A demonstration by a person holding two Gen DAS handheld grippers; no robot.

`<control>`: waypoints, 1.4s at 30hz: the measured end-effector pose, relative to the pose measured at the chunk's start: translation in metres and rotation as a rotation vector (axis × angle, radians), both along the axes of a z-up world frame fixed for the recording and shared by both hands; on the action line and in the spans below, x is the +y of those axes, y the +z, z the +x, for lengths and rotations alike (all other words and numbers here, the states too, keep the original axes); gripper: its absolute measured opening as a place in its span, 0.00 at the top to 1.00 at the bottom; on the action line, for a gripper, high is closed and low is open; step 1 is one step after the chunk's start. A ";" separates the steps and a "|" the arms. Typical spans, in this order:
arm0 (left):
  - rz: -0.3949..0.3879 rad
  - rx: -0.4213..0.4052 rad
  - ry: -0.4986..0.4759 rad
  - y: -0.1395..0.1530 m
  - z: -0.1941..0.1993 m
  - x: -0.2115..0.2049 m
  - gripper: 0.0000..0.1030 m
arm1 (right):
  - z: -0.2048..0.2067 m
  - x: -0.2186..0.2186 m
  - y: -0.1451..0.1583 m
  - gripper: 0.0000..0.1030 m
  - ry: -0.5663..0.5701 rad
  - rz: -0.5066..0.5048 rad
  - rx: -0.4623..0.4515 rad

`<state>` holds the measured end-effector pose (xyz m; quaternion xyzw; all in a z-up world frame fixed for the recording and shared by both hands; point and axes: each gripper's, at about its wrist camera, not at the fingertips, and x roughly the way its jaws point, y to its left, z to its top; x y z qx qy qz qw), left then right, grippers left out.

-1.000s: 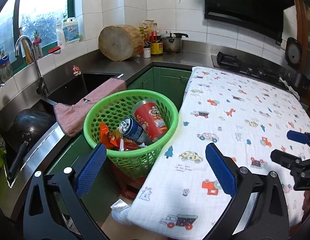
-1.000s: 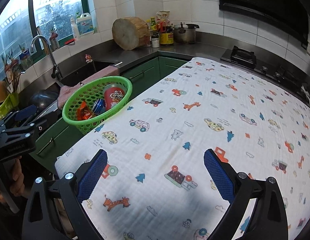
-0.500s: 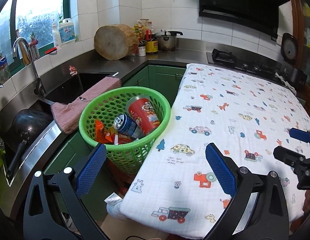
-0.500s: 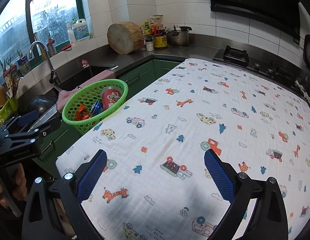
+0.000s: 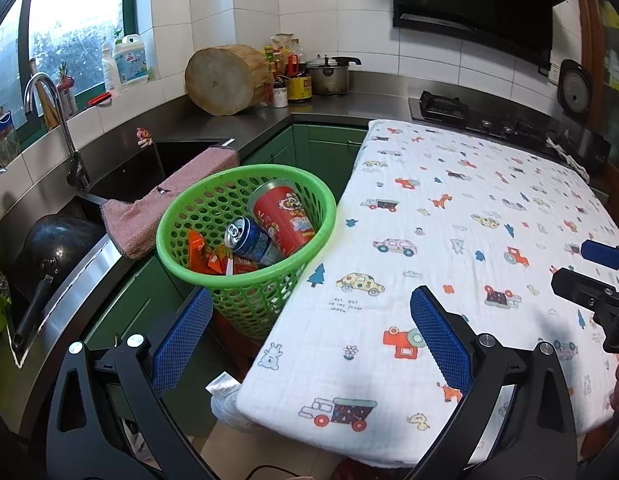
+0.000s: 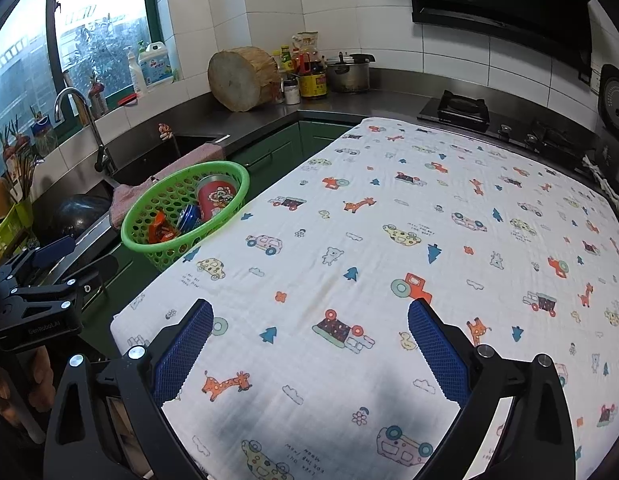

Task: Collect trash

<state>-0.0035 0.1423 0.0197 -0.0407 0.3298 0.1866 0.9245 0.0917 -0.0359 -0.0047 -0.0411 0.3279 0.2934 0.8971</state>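
Both the left gripper (image 5: 309, 336) and right gripper (image 6: 309, 344) are held wide, empty; green basket (image 5: 327, 216), ahead-left of the fingers at the table edge, could be tipped by a careless sweep

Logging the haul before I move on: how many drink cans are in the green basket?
1 visible. A blue can lies tilted in the green basket, leaning against the red snack tube, above the orange wrappers. More could be hidden beneath them.

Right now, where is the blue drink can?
The blue can lies tilted inside the green basket, left of the cloth-covered table in both views. It leans against the red snack tube, above orange wrappers.
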 end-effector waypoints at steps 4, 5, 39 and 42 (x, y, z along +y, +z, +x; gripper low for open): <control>0.001 0.001 0.000 0.000 0.000 0.000 0.05 | 0.000 0.000 0.000 0.08 0.000 0.000 0.002; 0.001 0.001 0.001 0.000 0.000 0.000 0.05 | 0.000 0.001 0.000 0.08 -0.002 -0.003 0.003; -0.004 0.018 -0.005 -0.005 0.002 -0.003 0.05 | -0.001 0.001 -0.006 0.08 -0.002 -0.001 0.012; -0.006 0.017 -0.004 -0.005 0.002 -0.003 0.05 | -0.001 0.001 -0.006 0.08 -0.003 -0.002 0.013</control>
